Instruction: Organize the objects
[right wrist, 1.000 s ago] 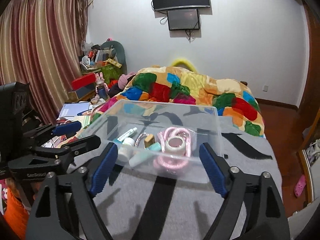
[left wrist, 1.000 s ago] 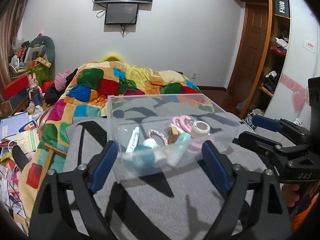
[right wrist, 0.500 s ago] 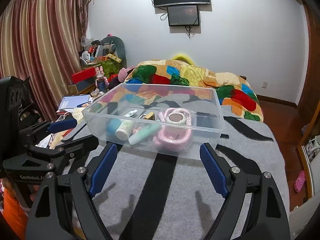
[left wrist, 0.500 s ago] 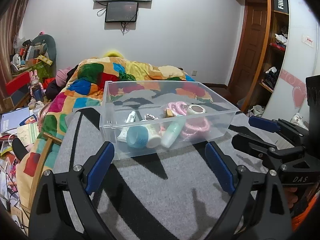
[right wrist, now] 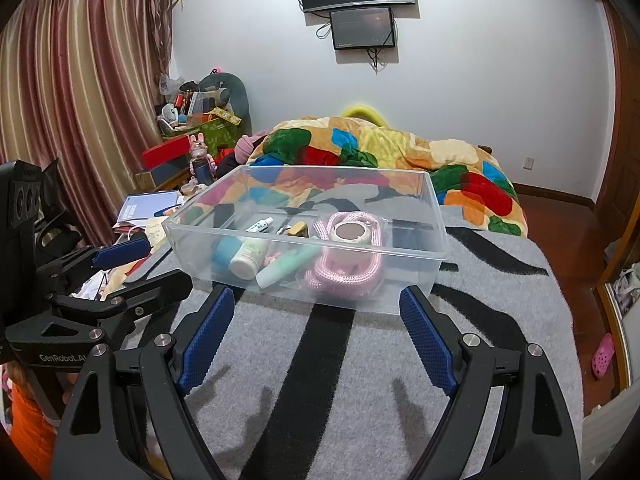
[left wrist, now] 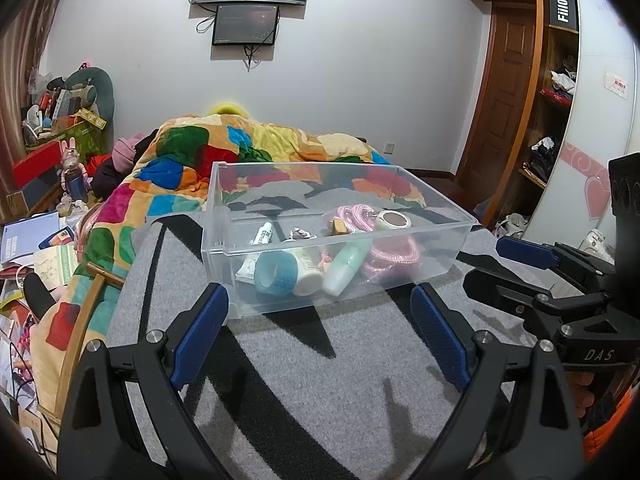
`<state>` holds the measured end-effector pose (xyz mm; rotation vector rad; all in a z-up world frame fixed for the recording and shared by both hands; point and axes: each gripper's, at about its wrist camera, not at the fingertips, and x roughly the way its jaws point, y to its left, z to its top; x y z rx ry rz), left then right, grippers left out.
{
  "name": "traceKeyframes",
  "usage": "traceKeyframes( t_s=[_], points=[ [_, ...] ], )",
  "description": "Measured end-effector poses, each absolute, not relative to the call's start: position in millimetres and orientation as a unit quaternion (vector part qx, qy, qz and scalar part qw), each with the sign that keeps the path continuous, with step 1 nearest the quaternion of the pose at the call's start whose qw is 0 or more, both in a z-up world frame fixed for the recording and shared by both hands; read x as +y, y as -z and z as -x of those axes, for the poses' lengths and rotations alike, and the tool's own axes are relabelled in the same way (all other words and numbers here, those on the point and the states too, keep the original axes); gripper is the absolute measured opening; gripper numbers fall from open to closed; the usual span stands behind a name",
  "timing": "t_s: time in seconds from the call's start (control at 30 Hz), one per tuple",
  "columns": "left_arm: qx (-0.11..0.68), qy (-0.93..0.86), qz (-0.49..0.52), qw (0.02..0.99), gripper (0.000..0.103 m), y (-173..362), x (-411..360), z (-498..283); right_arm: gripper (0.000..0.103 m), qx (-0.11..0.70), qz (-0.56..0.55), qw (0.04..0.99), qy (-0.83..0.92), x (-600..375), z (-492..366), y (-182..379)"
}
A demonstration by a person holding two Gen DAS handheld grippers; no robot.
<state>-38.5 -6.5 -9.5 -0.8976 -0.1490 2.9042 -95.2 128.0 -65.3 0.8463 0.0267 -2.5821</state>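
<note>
A clear plastic bin (left wrist: 424, 276) (right wrist: 412, 276) stands on the grey and black striped blanket (left wrist: 320, 400) (right wrist: 500, 340). Inside lie a pink rope (left wrist: 394, 254) (right wrist: 344, 272), a tape roll (left wrist: 393, 221) (right wrist: 352, 233), a mint tube (left wrist: 346, 266) (right wrist: 288, 266), a white bottle with a blue cap (left wrist: 288, 272) (right wrist: 244, 256) and a small white tube (left wrist: 262, 234) (right wrist: 260, 225). My left gripper (left wrist: 320, 336) is open and empty just short of the bin's near wall. My right gripper (right wrist: 316, 332) is open and empty in front of the bin; it also shows in the left wrist view (left wrist: 532, 268).
A colourful patchwork quilt (left wrist: 240, 160) (right wrist: 380, 152) lies behind the bin. Cluttered books and boxes (left wrist: 36, 240) (right wrist: 160, 200) fill the floor at the left. A wooden wardrobe with shelves (left wrist: 552, 100) stands at the right. A pink slipper (right wrist: 602, 354) lies on the floor.
Both grippers have drawn back from the bin and dropped lower. The bin now rests on the blanket, farther ahead of the fingers. Both stay open.
</note>
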Motion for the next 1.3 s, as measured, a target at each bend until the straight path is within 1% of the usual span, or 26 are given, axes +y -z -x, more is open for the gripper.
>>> traceKeyframes(
  t_s=[1.3],
  points=[
    [-0.049,-0.953,0.295,0.053,0.094,15.7,-2.8,36.6,0.083,0.001,-0.308,0.215,0.927,121.5,88.4,68.9]
  ],
)
